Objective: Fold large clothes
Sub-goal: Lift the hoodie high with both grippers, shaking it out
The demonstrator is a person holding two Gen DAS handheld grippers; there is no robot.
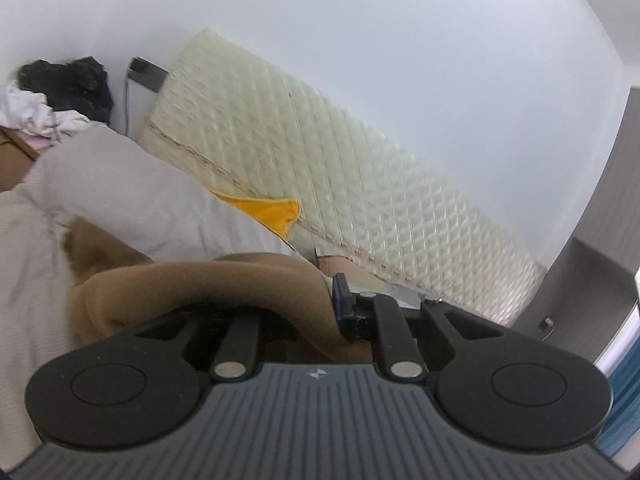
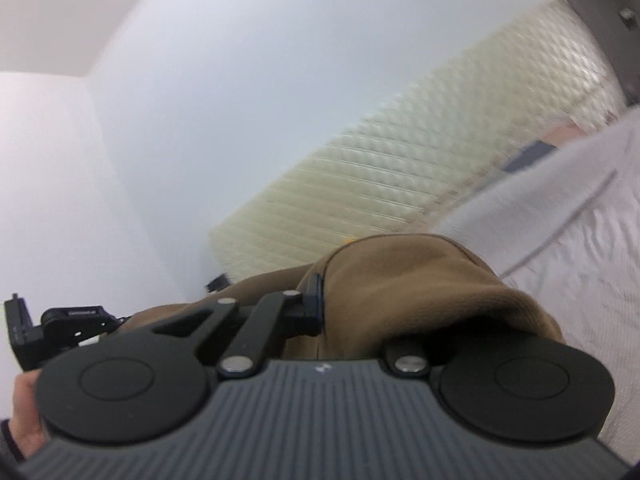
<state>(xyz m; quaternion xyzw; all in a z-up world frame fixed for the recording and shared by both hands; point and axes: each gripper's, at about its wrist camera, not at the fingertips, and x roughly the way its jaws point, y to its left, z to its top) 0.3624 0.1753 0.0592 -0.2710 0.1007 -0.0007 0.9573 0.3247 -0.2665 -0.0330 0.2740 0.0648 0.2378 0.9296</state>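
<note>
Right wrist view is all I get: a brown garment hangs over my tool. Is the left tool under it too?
Observer: Yes, the brown garment also drapes over the left tool and hides one finger. I cannot tell whether it is clamped.
Operator: Anything else lying close by?
Observer: A yellow cloth pokes out from behind a pale grey fabric, next to the quilted mattress.
Operator: More laundry waiting?
Observer: Yes. At the far left there are black clothes heaped beside white clothes.
</note>
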